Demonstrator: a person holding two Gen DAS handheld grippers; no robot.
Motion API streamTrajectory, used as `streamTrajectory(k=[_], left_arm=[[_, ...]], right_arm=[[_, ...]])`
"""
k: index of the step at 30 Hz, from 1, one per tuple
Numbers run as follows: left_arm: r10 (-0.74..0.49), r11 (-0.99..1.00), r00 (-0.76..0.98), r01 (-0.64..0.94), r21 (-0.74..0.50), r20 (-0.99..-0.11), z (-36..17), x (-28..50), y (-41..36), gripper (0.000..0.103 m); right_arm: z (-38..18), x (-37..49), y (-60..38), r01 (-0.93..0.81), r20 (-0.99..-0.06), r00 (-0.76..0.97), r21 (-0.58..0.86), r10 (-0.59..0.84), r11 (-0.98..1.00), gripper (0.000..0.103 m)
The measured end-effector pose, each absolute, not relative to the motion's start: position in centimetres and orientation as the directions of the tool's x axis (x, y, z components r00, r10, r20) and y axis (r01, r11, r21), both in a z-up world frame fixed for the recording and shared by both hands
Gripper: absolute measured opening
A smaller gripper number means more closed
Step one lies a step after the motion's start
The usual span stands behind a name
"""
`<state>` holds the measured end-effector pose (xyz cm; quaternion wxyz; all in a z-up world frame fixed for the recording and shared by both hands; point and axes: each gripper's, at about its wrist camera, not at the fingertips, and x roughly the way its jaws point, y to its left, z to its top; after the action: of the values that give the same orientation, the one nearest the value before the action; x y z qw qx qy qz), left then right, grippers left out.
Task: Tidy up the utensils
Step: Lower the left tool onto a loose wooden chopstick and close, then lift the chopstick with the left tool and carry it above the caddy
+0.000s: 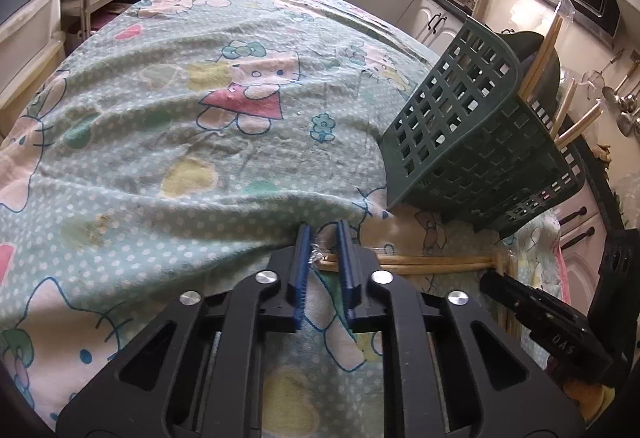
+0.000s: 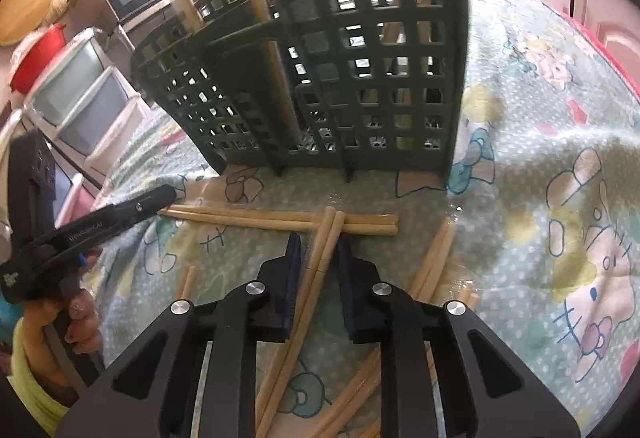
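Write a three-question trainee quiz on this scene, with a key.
1. True or false: the basket lies on its side.
2. What lies between the right claw's fingers? A) a spoon B) chopsticks C) a fork
3. Fill in: the loose chopsticks lie on a cartoon-print ____.

Key: 1 false, it stands upright; 2 B; 3 cloth.
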<state>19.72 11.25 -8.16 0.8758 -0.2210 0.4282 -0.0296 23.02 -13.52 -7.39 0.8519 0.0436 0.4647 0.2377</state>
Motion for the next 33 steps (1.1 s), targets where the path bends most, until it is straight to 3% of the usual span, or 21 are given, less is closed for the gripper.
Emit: streamTrajectory(k=[8,24,33], left_arm=[[-0.274,0.889,0.659,-0.104,-0.446,-0.7,-7.1,18.7,11.2,0.003],[-0.332,0.881,0.816,0.088,-0.466,-0.474,3.6,15.1,9.5,0.002],[-0.373,0.881,0.836,0.182,-0.437,-0.403,7.1,14.7,7.3,0.002]], right_arm=[[-4.7,21.7,-14.7,-0.415,-0.704,0.478,0.346,0.526,0.841,0.015],[2.1,18.6,-18.6,-0.478,-0.529,0.63,0.313,0.569,0.821,0.008],[4.4,17.5,-20.4,-0.471,-0.448,0.695,0.308,0.563,0.826,0.006]])
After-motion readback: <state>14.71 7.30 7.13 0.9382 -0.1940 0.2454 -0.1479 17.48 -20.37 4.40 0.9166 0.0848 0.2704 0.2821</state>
